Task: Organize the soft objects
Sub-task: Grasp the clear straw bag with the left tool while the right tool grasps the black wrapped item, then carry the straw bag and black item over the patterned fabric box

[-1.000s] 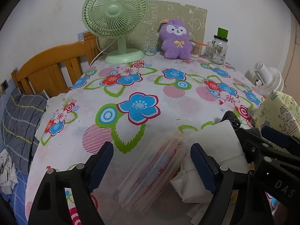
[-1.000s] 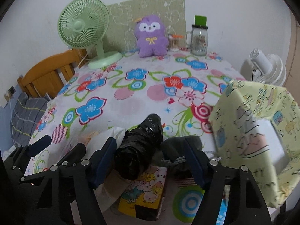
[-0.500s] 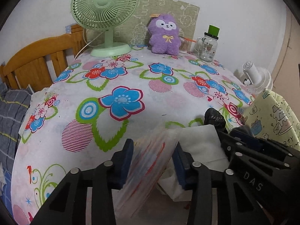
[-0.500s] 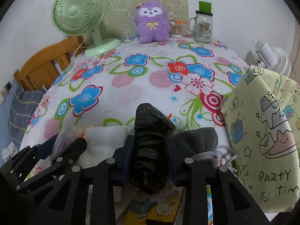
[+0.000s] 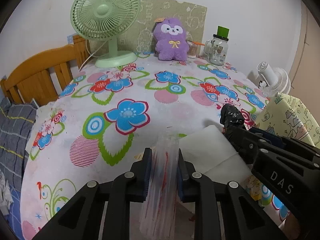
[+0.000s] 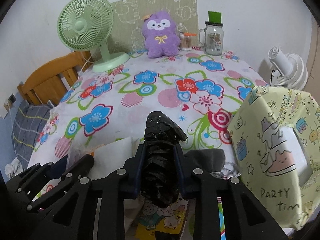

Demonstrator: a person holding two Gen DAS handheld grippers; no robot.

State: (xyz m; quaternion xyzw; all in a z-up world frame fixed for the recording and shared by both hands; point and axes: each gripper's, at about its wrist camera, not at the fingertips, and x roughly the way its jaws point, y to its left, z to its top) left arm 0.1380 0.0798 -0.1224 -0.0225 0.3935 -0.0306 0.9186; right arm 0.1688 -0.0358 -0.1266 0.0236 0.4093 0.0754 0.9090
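Observation:
My left gripper (image 5: 164, 156) is shut on a clear plastic bag roll with red print (image 5: 162, 182) at the near edge of the flowered table (image 5: 130, 92). My right gripper (image 6: 159, 152) is shut on a black plastic bag roll (image 6: 160, 160), which also shows in the left wrist view (image 5: 230, 116). A folded white cloth (image 5: 208, 148) lies between the two rolls. A dark grey cloth pouch (image 6: 208, 160) with a cord lies right of the black roll. A purple plush toy (image 6: 160, 34) sits at the far edge.
A yellow-green "Party time" box (image 6: 276, 150) stands at the right. A cartoon-printed packet (image 6: 160, 220) lies under the black roll. A green fan (image 6: 88, 30), a glass jar (image 6: 213, 38) and a cotton swab pot (image 6: 186, 42) stand at the back. A wooden bed frame (image 5: 40, 74) is left.
Both grippers have closed: the left onto the clear bag roll, the right onto the black bag roll. Both rolls now stand more upright between the fingers.

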